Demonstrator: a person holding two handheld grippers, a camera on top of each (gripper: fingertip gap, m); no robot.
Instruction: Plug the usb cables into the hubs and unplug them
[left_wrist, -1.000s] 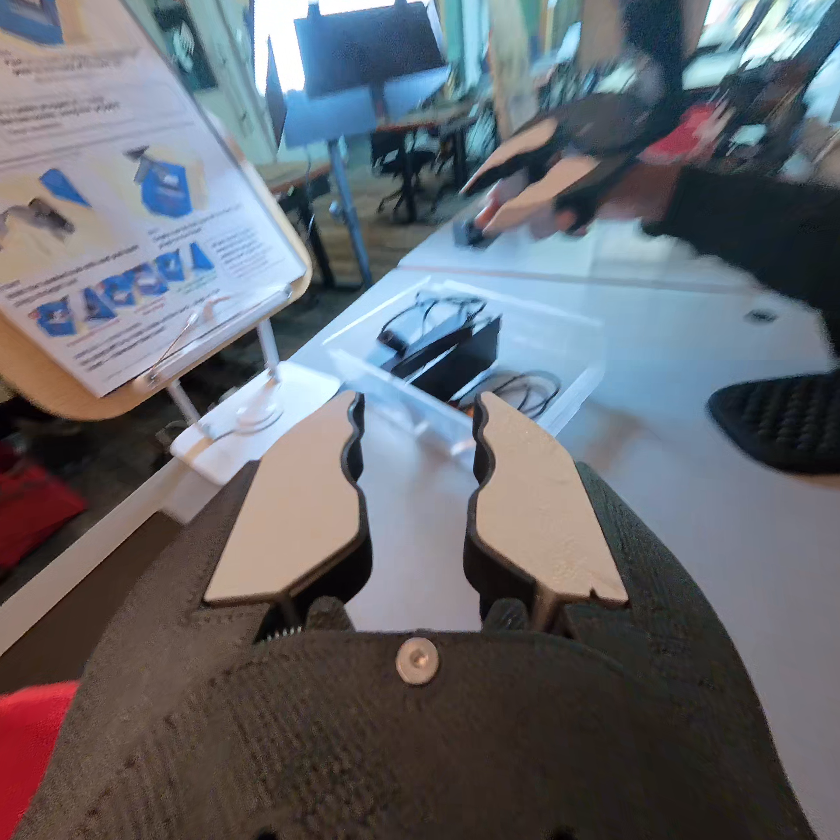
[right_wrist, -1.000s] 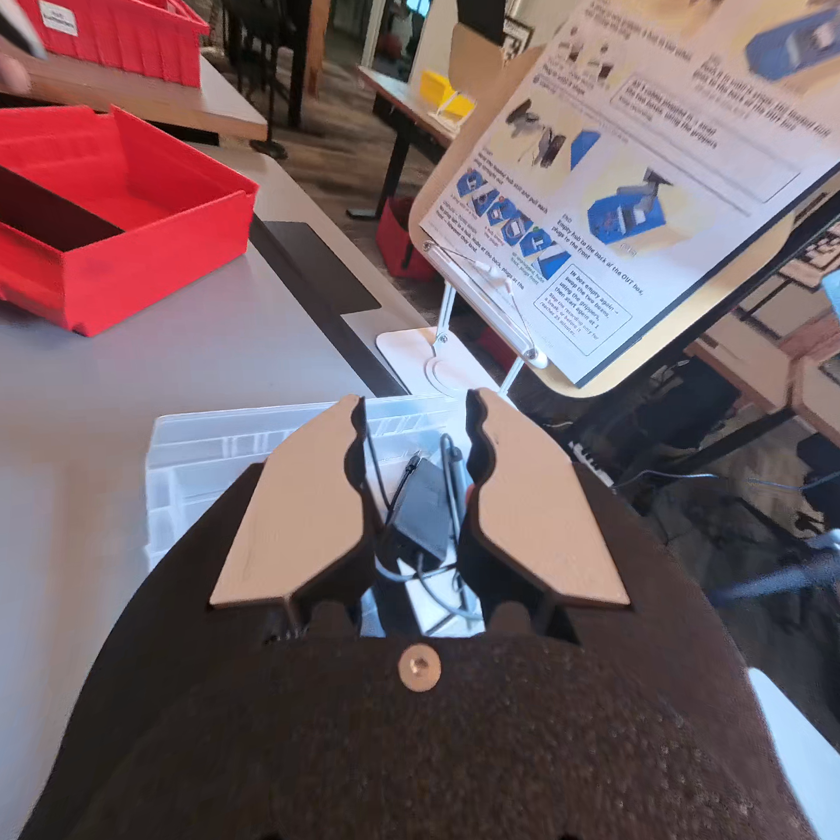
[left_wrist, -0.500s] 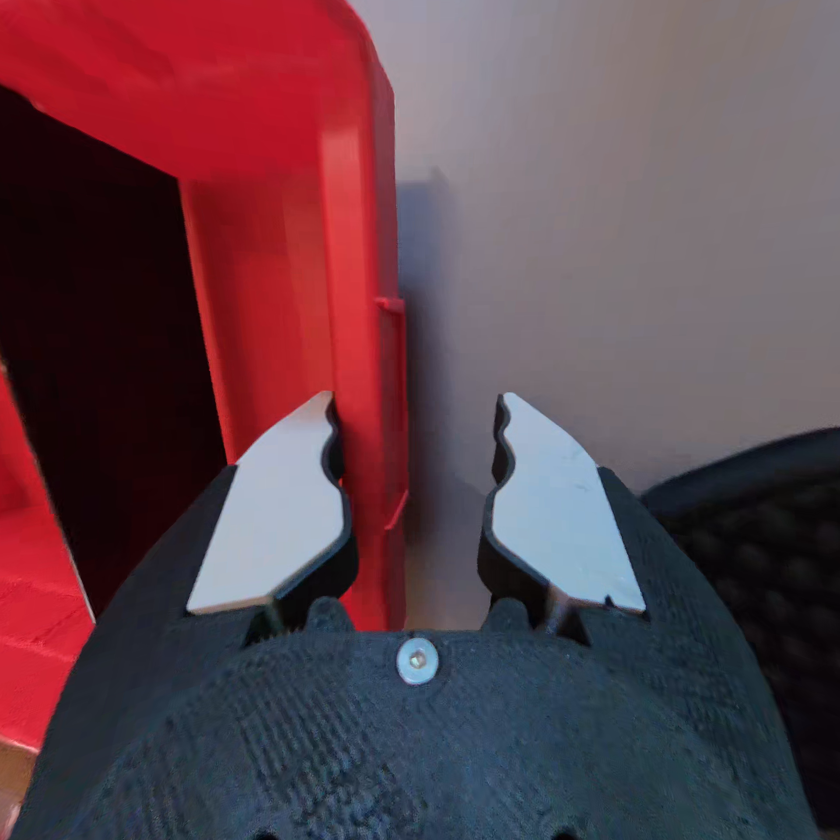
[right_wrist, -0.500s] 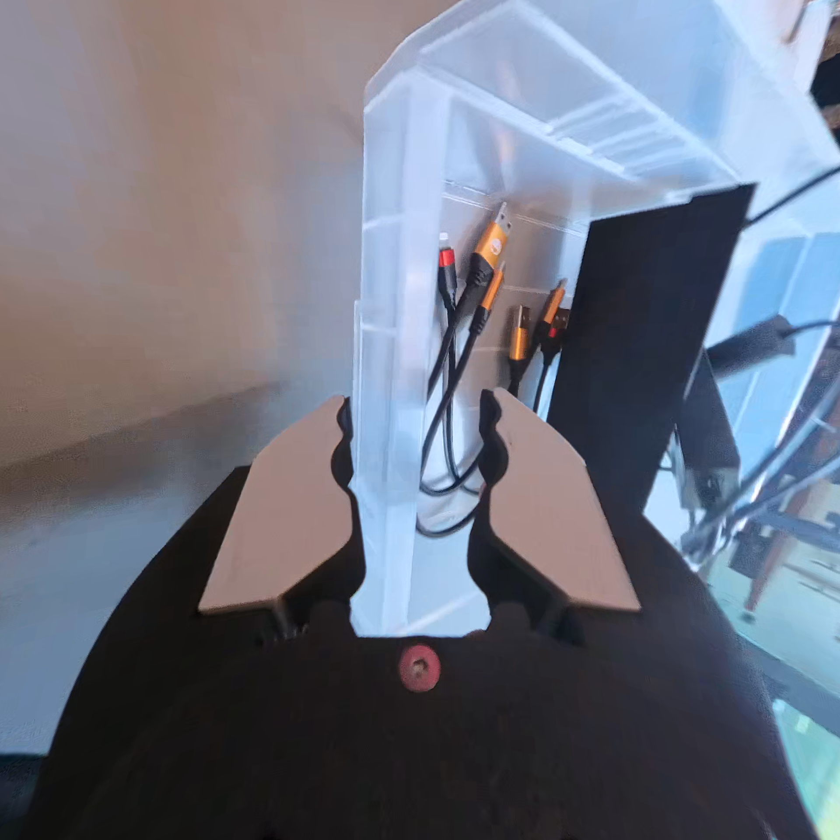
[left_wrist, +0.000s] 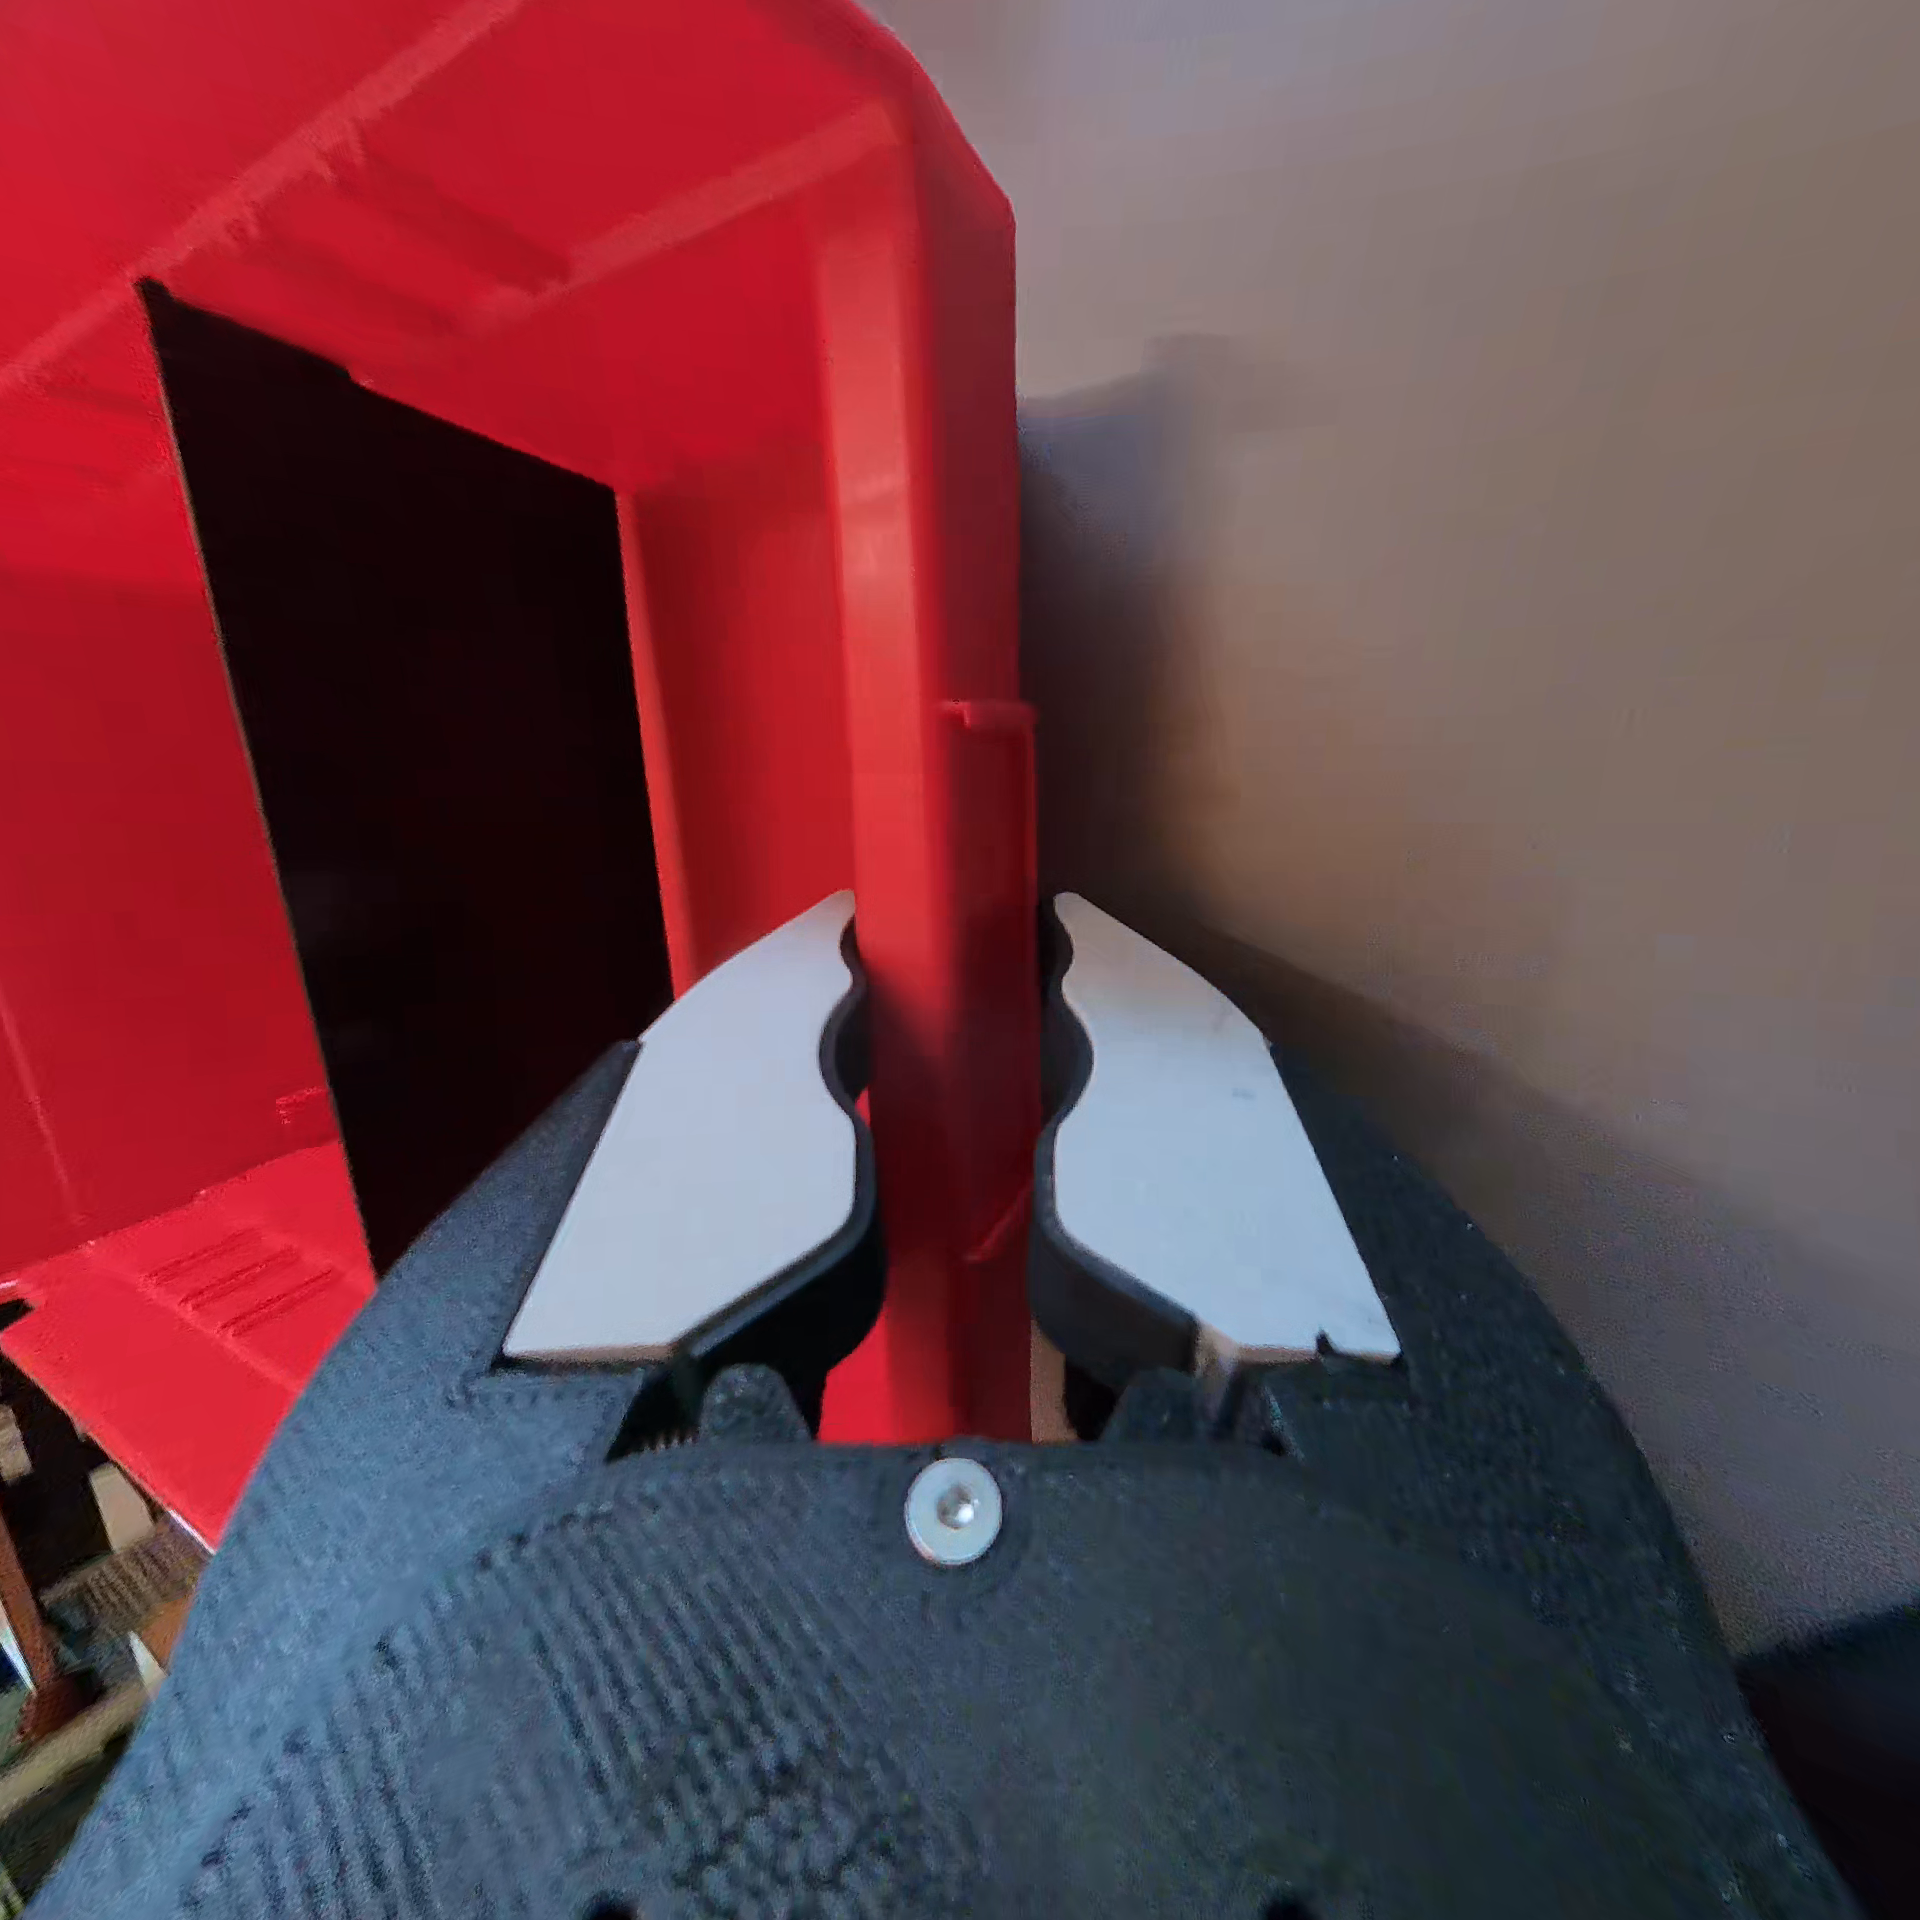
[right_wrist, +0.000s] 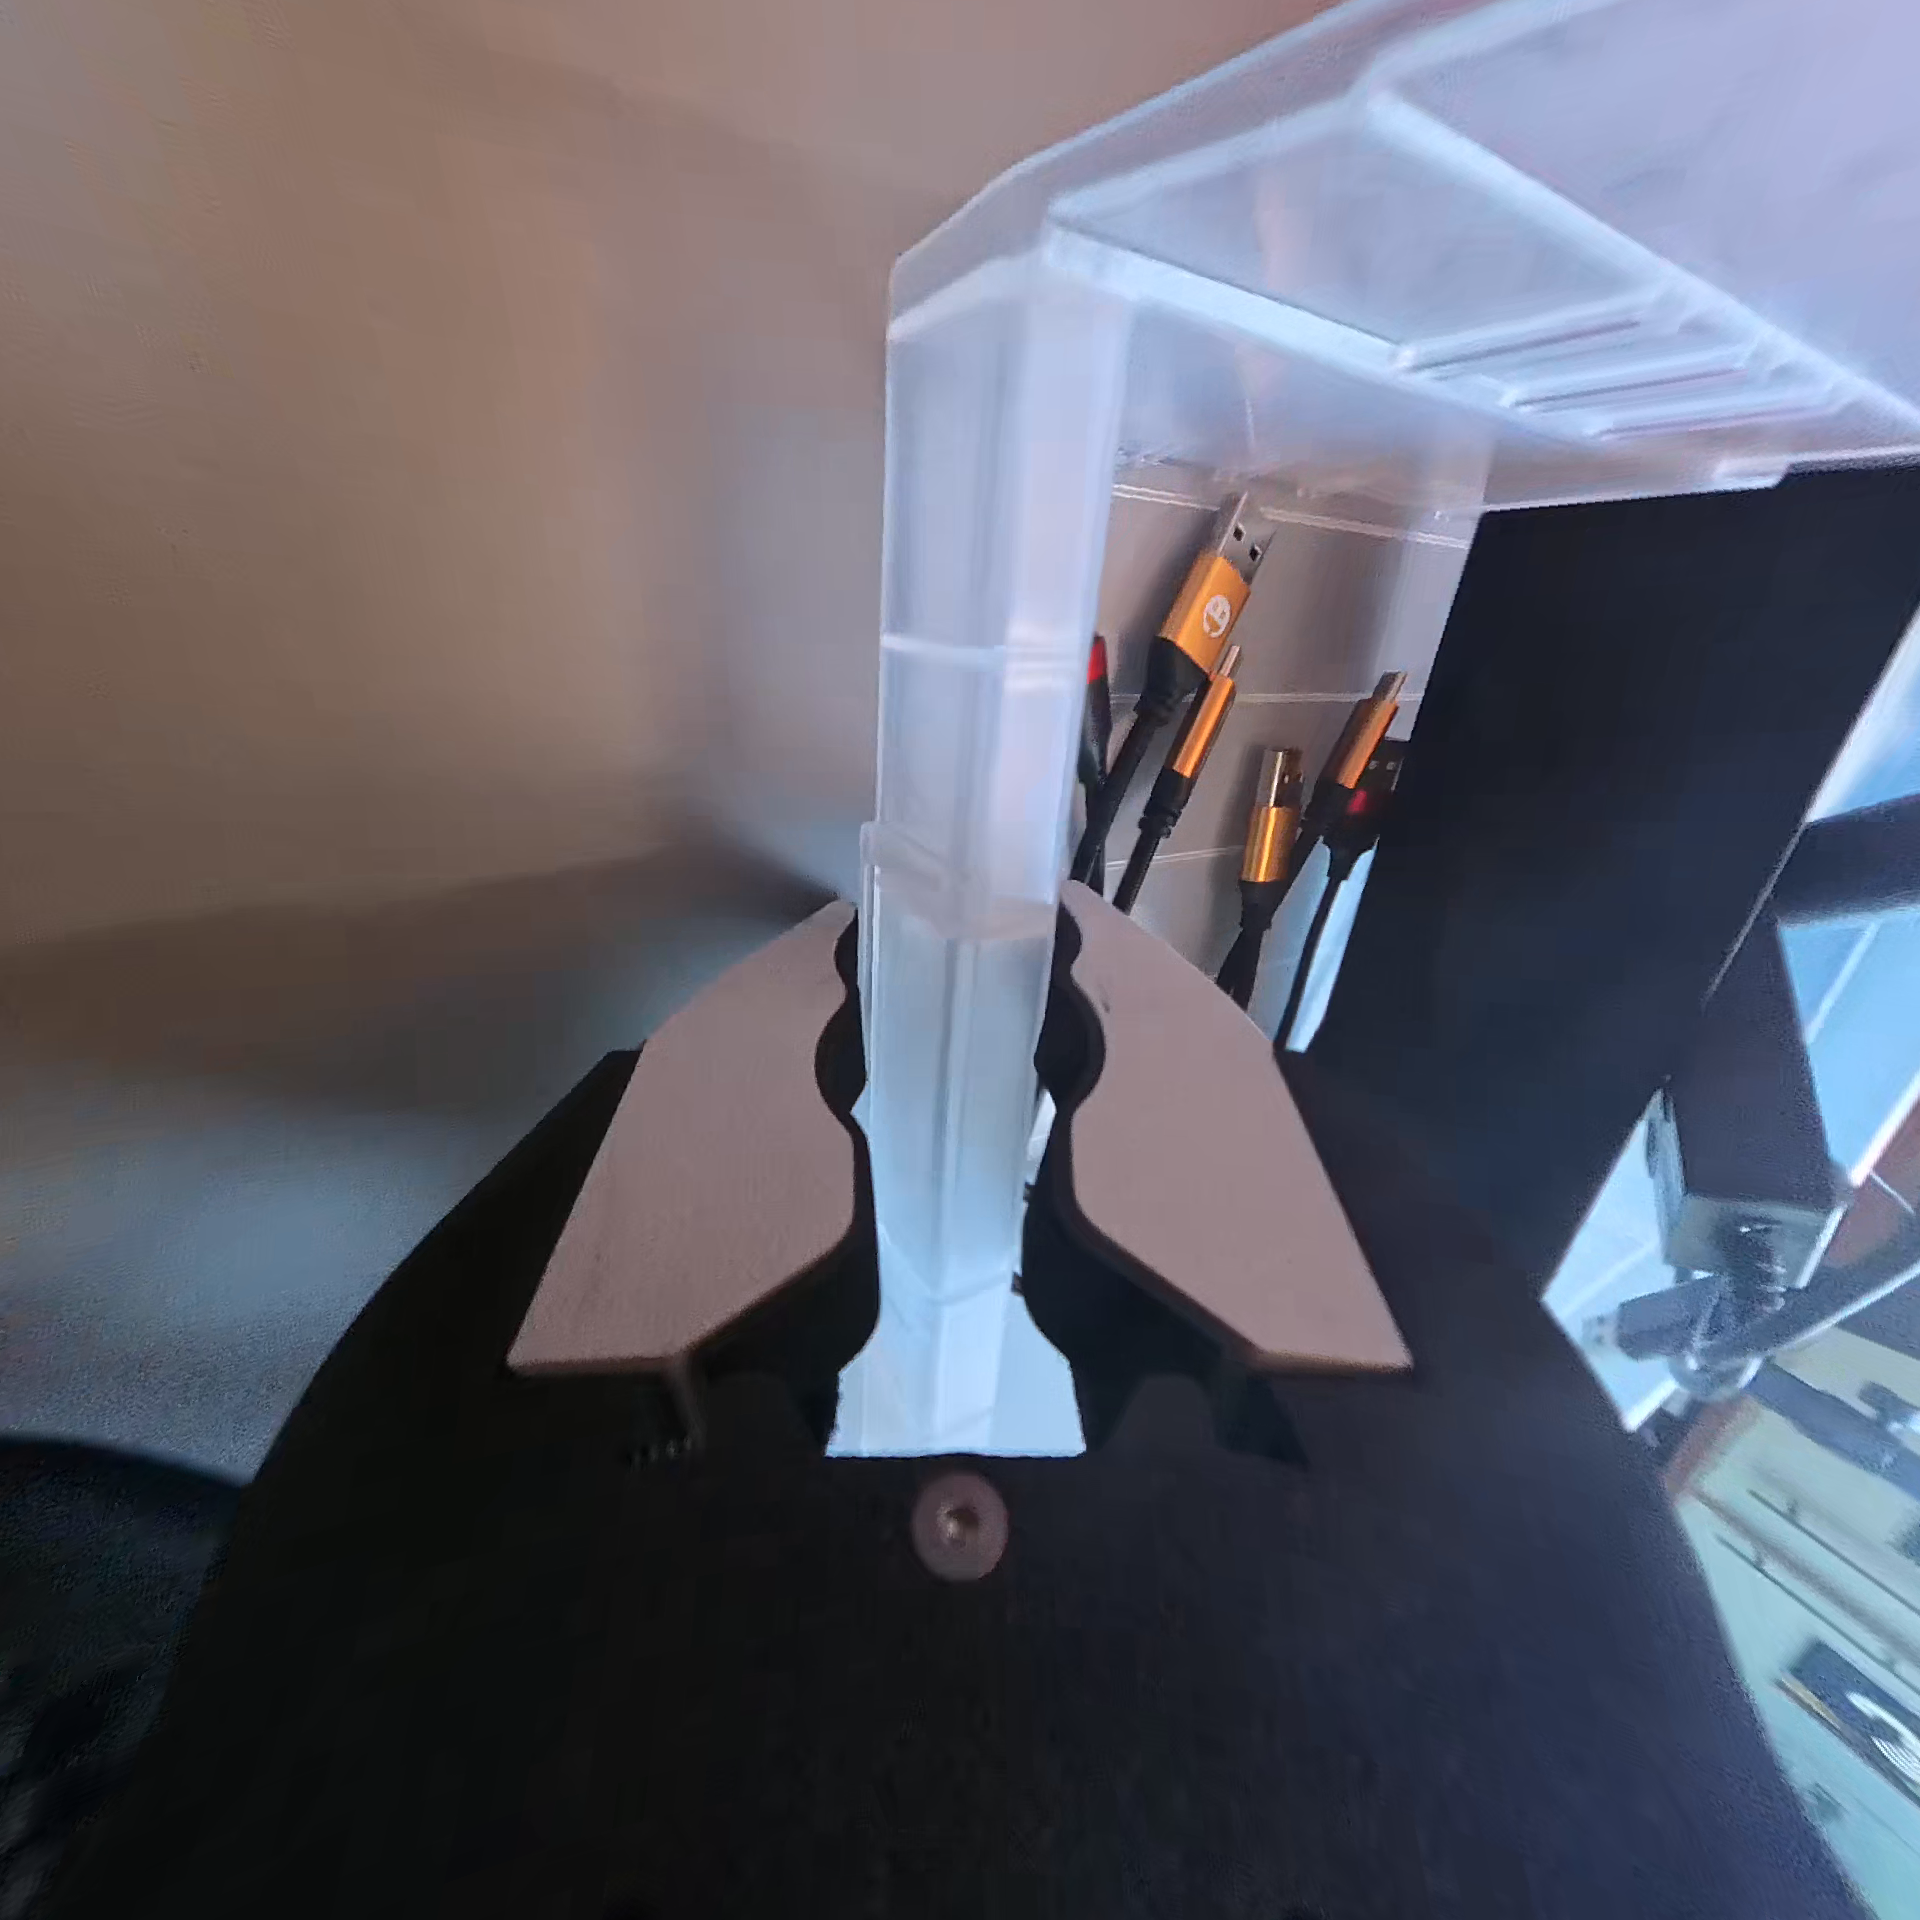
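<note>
USB cables (right_wrist: 1195, 665): several black cords with orange and red plug housings, lying loose inside the clear plastic bin (right_wrist: 977, 582), in the compartment just right of the wall being gripped; plugs pointing away from the camera.
Black divider (right_wrist: 1579, 790): standing inside the clear bin, just right of the cables, closing off their compartment.
Right gripper (right_wrist: 961, 935): fingers closing onto the clear bin's side wall, one finger on each face, both touching it.
Left gripper (left_wrist: 951, 935): fingers pinching the side wall of the red plastic bin (left_wrist: 914, 520), one finger inside, one outside, both pressing against it.
Dark panel (left_wrist: 416, 727): sitting inside the red bin.
Table (left_wrist: 1507, 520): grey surface, carrying both bins.
</note>
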